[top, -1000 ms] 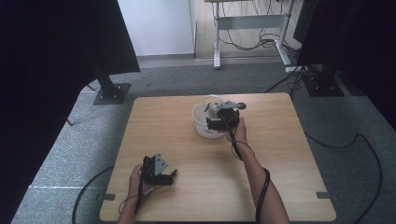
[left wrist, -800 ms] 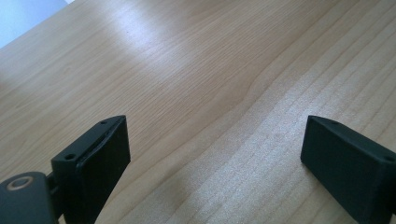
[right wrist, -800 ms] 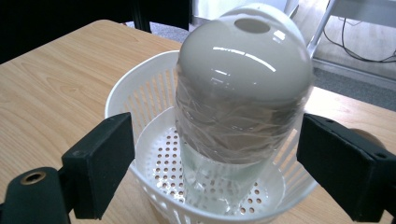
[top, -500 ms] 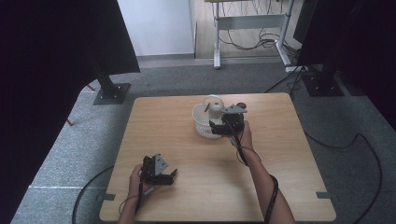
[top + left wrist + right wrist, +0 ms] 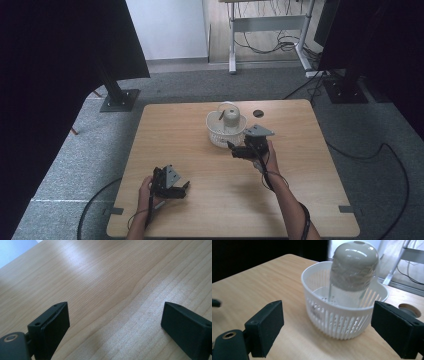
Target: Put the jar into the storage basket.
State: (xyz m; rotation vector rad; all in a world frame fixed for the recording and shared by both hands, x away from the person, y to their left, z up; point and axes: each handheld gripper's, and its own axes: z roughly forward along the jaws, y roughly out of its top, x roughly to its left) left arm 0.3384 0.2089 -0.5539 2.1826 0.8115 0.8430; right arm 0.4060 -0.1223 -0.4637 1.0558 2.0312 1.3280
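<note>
A white slotted basket stands at the middle back of the wooden table. Inside it a clear glass jar with a rounded grey top stands upright. My right gripper is just in front of the basket, open, with nothing between its fingers. In the right gripper view the basket and the jar lie straight ahead of the right gripper, a short way off. My left gripper rests near the table's front left, open. In the left gripper view the left gripper has bare wood between its jaws.
A round dark cable hole sits in the tabletop behind and right of the basket. Black stands and cables lie on the grey floor around the table. A white desk frame stands at the far back.
My right gripper has drawn back from over the basket toward the person, and the jar stays in the basket. The left gripper has not moved.
</note>
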